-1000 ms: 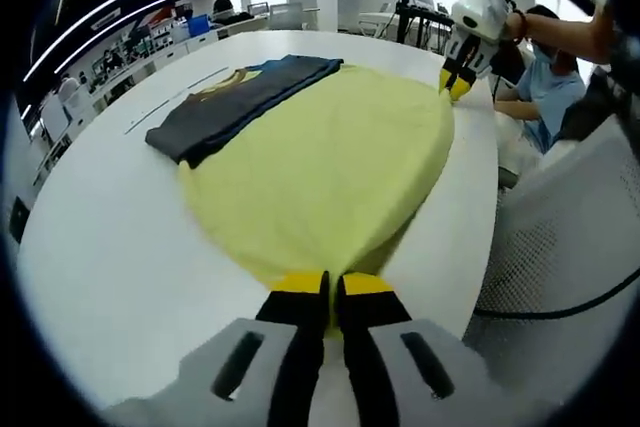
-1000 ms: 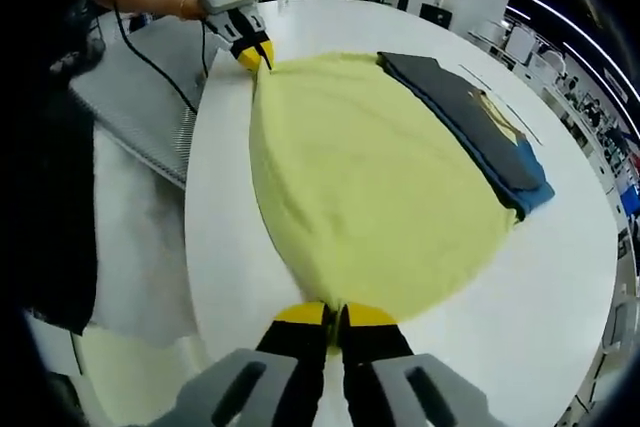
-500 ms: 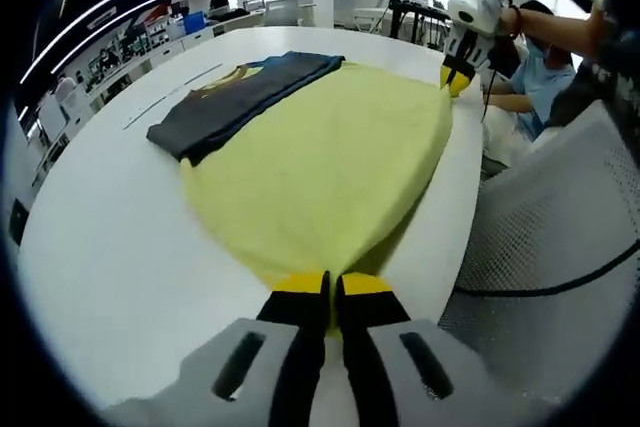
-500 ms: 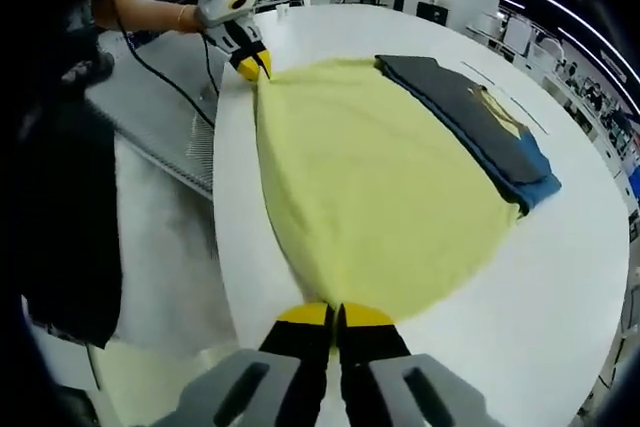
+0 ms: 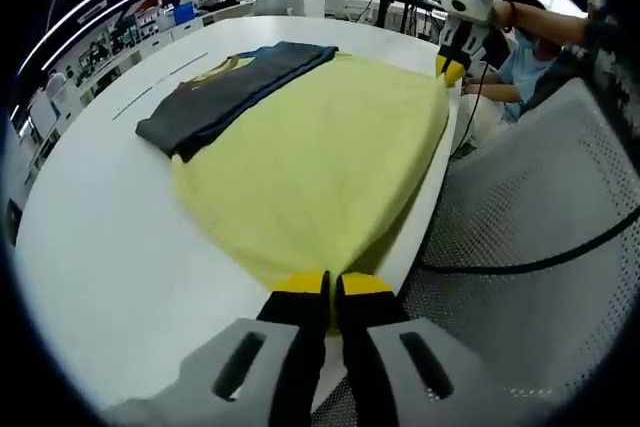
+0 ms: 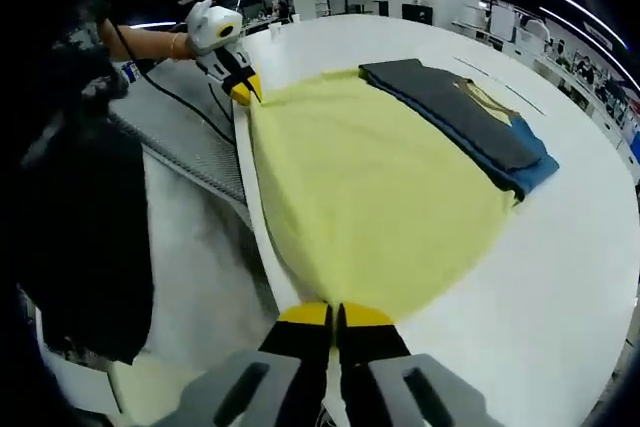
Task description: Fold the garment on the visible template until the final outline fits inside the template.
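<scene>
Garment (image 5: 320, 157) first: it's a pale yellow piece of cloth spread flat across a white table (image 5: 90, 247), pulled fairly taut along the table's near edge with just a few soft ripples. Left gripper (image 5: 328, 292) has its yellow-tipped jaws pinched together on one corner of it, and right gripper (image 6: 332, 319) is doing the same on the opposite corner, so the yellow edge runs stretched between the two. You can see each one from the other's camera too, small and far off at the end of the cloth: the right gripper (image 5: 452, 65) in the left gripper view and the left gripper (image 6: 243, 90) in the right gripper view, both white with yellow tips and a black cable trailing off. On the far side of the yellow cloth there's a folded dark grey garment (image 6: 468, 117) lying partly on a blue one (image 6: 535, 169), with the yellow edge touching or slightly overlapping them, can't quite tell which. Beside the table there's a grey mesh chair (image 5: 540, 247) right up against the edge where the grippers work. A person in a light blue top (image 5: 522, 67) sits further back. No readable writing anywhere, and I can't make out a template outline.
</scene>
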`<state>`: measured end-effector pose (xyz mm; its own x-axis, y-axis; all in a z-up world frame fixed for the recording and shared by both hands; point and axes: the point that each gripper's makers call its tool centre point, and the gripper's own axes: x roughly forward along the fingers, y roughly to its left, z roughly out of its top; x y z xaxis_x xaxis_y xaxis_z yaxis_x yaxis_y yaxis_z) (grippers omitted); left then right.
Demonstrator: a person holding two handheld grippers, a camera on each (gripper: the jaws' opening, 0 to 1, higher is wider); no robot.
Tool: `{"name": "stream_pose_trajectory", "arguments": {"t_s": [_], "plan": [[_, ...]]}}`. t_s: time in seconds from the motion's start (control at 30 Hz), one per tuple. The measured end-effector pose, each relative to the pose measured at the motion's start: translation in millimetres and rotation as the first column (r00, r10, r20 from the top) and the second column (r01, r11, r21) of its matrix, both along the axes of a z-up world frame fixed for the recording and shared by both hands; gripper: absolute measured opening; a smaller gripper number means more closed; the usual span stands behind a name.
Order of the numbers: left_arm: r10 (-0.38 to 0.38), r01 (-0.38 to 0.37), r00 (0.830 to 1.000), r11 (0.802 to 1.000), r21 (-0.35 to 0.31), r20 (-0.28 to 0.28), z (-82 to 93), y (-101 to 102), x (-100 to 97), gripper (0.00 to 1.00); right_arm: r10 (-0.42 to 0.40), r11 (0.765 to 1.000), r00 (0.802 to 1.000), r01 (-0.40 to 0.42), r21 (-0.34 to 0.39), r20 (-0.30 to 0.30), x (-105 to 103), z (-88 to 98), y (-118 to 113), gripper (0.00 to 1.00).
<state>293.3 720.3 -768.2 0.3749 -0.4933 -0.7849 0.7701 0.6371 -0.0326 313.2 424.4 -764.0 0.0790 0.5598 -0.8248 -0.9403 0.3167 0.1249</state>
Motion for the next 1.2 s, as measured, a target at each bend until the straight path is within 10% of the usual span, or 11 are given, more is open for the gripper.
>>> {"name": "stream_pose_trajectory", "arguments": {"t_s": [0.63,1.2], "plan": [[0.062,-0.068,0.993,0.996,-0.062,-0.097,18.2,-3.1,-27.5,0.00,-0.045,0.998,0.996,0.048,0.036,-0.078,-25.2,18.1,-3.1,0.00],[0.113,-0.113,0.994,0.990,-0.086,-0.003,63.2,-0.1,17.9,0.00,-0.075,0.996,0.992,0.069,0.061,0.101,19.7,57.0,-2.3,0.00]]}}
